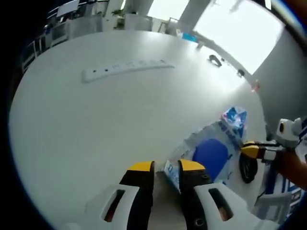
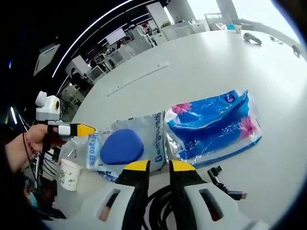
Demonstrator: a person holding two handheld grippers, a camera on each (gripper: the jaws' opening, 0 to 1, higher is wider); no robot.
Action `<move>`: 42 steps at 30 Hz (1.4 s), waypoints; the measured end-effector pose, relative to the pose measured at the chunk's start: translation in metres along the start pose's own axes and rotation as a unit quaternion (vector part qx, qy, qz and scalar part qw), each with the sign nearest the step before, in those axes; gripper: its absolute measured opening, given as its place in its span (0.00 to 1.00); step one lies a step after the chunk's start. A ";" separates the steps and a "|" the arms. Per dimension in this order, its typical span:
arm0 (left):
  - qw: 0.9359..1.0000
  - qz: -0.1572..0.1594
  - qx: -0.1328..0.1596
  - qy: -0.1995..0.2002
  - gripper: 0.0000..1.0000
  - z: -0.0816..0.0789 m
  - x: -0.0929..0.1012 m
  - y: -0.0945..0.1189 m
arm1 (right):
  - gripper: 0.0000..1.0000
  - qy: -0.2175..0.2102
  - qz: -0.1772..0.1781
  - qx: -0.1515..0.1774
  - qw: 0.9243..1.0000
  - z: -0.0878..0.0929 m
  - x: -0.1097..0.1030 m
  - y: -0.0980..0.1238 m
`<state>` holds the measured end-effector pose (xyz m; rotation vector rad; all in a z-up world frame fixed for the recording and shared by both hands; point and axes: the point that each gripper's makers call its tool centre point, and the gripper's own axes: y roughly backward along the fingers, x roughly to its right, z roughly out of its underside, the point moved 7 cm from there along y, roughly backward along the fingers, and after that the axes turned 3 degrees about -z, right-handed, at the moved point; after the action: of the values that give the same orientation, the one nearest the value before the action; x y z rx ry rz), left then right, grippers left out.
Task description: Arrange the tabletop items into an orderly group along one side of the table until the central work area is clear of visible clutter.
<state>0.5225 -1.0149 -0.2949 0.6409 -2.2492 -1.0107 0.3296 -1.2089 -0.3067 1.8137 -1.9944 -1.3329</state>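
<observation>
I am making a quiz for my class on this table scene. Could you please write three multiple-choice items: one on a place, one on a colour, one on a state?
1. Where does the paper cup stand?
A. On the tissue pack
B. Near the table's edge, beside the clear bag
C. On the power strip

2. What colour is the oval pad inside the clear bag?
A. Red
B. Green
C. Blue

3. What lies between the left tongs?
A. The clear bag's edge
B. The black cable
C. The paper cup

Answers:
1 B: the paper cup stands by the table edge, next to the clear bag.
2 C: the oval pad is plainly blue.
3 A: the bag's edge sits between the left tongs.
</observation>
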 end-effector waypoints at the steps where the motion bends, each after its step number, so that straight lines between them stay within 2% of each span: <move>1: 1.000 -0.001 0.001 -0.001 0.15 0.000 0.000 0.001 | 0.14 0.002 0.001 -0.001 1.000 0.000 0.000 0.000; 19: 1.000 -0.001 0.008 -0.006 0.21 -0.001 0.002 0.006 | 0.17 -0.002 0.001 0.005 1.000 0.003 0.000 0.007; 26: 1.000 0.003 0.018 -0.008 0.28 -0.003 0.003 0.010 | 0.20 -0.001 0.003 0.007 1.000 0.004 -0.001 0.012; 37: 0.999 0.007 0.028 -0.021 0.49 -0.002 0.004 0.019 | 0.27 0.008 0.002 0.017 1.000 0.000 -0.006 0.018; 42: 0.999 0.012 0.034 -0.029 0.55 -0.001 0.004 0.026 | 0.30 0.014 -0.006 0.020 1.000 -0.002 -0.011 0.021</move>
<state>0.5159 -1.0021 -0.2728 0.6199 -2.3456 -0.9572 0.3182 -1.2028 -0.2869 1.8544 -2.0121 -1.2731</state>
